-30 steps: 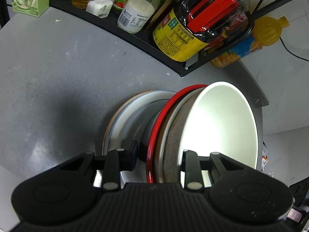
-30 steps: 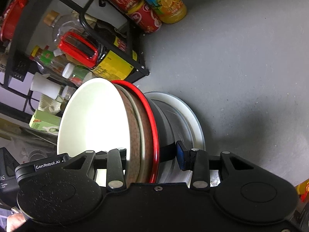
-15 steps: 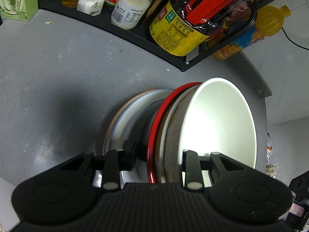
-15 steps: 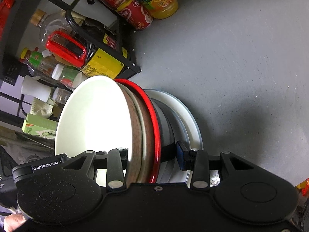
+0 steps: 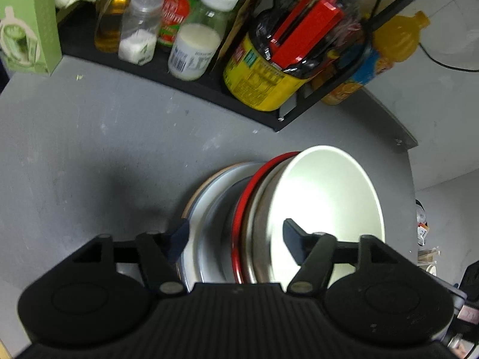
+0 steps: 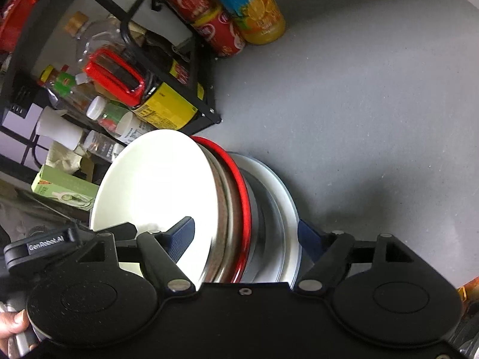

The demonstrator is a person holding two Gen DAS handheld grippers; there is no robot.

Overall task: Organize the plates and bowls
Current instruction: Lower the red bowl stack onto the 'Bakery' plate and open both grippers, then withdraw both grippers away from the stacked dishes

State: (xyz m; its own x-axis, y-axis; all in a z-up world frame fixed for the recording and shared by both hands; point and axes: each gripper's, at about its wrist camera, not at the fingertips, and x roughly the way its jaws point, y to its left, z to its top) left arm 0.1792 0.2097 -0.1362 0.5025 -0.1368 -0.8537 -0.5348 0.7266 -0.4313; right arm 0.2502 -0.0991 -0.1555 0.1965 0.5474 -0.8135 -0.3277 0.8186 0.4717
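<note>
A stack of dishes sits on the grey counter: white plates (image 5: 206, 197) at the bottom, a red-rimmed bowl (image 5: 242, 209), a brown-sided bowl and a white bowl (image 5: 326, 197) on top. In the right wrist view the white bowl (image 6: 155, 182), the red rim (image 6: 239, 185) and the white plate (image 6: 281, 191) show too. My left gripper (image 5: 235, 233) is open, its fingers spread either side of the stack. My right gripper (image 6: 245, 233) is open too, straddling the stack from the opposite side.
A black rack (image 5: 191, 89) with bottles and jars stands just behind the stack; a large yellow-labelled jar (image 5: 269, 68) is nearest. An orange juice bottle (image 6: 254, 9) and red cans (image 6: 215, 30) stand beside the rack. A green box (image 5: 27, 24) sits at the left.
Both grippers have opened: their fingers were clamped on the stack's rims and now stand spread apart. The stack has stayed in place on the counter.
</note>
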